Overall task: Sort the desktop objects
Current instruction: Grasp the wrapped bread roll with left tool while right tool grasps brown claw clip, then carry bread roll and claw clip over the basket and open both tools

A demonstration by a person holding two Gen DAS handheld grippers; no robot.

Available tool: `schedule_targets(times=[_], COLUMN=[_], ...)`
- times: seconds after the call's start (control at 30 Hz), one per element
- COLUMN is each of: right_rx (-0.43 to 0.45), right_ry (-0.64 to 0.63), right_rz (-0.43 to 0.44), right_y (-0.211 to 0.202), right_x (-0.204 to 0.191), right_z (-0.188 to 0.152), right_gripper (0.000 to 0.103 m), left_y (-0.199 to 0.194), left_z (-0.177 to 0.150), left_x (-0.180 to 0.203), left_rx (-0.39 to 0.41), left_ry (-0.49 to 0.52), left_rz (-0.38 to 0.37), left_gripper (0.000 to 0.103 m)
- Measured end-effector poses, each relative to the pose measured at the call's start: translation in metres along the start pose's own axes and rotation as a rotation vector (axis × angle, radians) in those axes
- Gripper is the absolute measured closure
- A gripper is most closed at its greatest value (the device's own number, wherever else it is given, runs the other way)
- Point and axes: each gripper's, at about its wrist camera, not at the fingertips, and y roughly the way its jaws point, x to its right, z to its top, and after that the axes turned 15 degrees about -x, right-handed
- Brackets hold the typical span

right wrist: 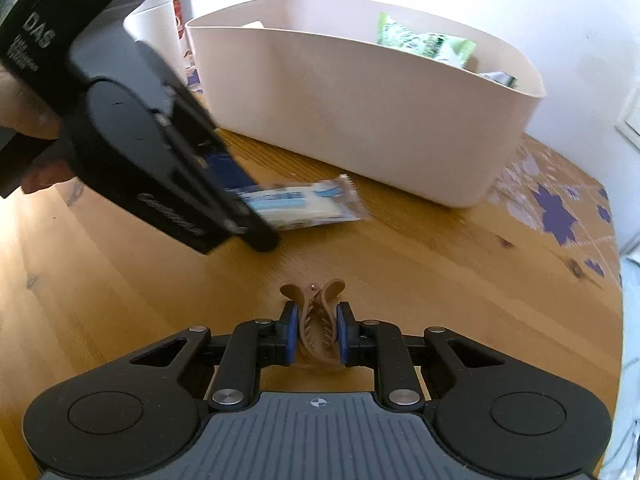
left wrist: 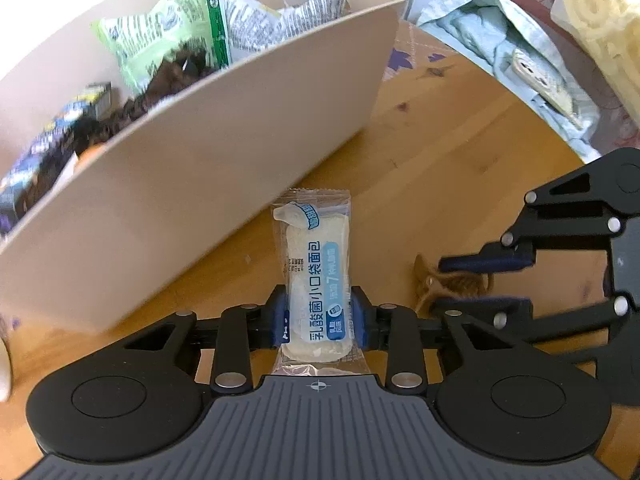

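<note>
My left gripper [left wrist: 319,316] is shut on a clear-wrapped bread packet [left wrist: 316,272] with blue Chinese print, held just above the wooden table beside a beige bin [left wrist: 224,184]. The bin holds green and dark snack bags [left wrist: 168,40]. My right gripper [right wrist: 318,334] is shut on a brown hair claw clip [right wrist: 316,320] at the table surface. In the right wrist view the left gripper [right wrist: 248,216] comes in from the left with the packet [right wrist: 308,204] in front of the bin [right wrist: 360,120]. In the left wrist view the right gripper [left wrist: 480,284] and clip [left wrist: 448,280] sit at right.
The round wooden table [right wrist: 120,264] has a purple-flowered mat [right wrist: 556,212] at the right. A white cup [right wrist: 160,32] stands behind the bin. A pale green cloth with a phone [left wrist: 540,76] and a cream carved pillar [left wrist: 600,28] lie beyond the table edge.
</note>
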Motion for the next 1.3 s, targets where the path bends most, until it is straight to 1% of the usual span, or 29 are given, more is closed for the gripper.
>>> schedule_targets(times=[0.17,0.3,0.47,0.57,0.73,0.97,1.1,1.3], right_rx=[0.01,0.038,0.095,0.14,0.211,0.281,0.307,0.309], right_ry=[0.035,0.053,0.058,0.065,0.057,0.041,0.035,0.018], right_rz=[-0.009,-0.022,-0.045,-0.066,-0.095,-0.13,-0.137,-0.143], right_y=[-0.016,-0.033,-0.069,-0.084,-0.105,-0.124,-0.126,-0.112], right_x=[0.003,0.011,0.019,0.027,0.039,0.05,0.055,0.054], right_z=[-0.014,-0.014,-0.009,0.001,0.024,0.063,0.089,0.13], right_gripper=[0.084,0.084,0.084,0.084,0.084,0.084,0.084,0.084], left_y=[-0.005,-0.017,-0.046,-0.066,-0.101,-0.147,-0.163,-0.171], left_z=[-0.018,-0.036,-0.048,-0.047,-0.044,-0.03,-0.02,-0.007], left_x=[0.007,0.012,0.015,0.016,0.012,-0.01,-0.03,-0.064], left_rx=[-0.015,-0.013,0.036,0.076,0.146,0.264,0.317,0.362], left_ry=[0.004,0.023,0.035,0.047,0.039,-0.028,-0.092,-0.197], left_rz=[-0.026,-0.036,-0.045,-0.043,-0.04,-0.027,0.0,0.034], left_gripper=[0.071,0.072,0.072,0.072,0.072,0.072,0.072,0.072])
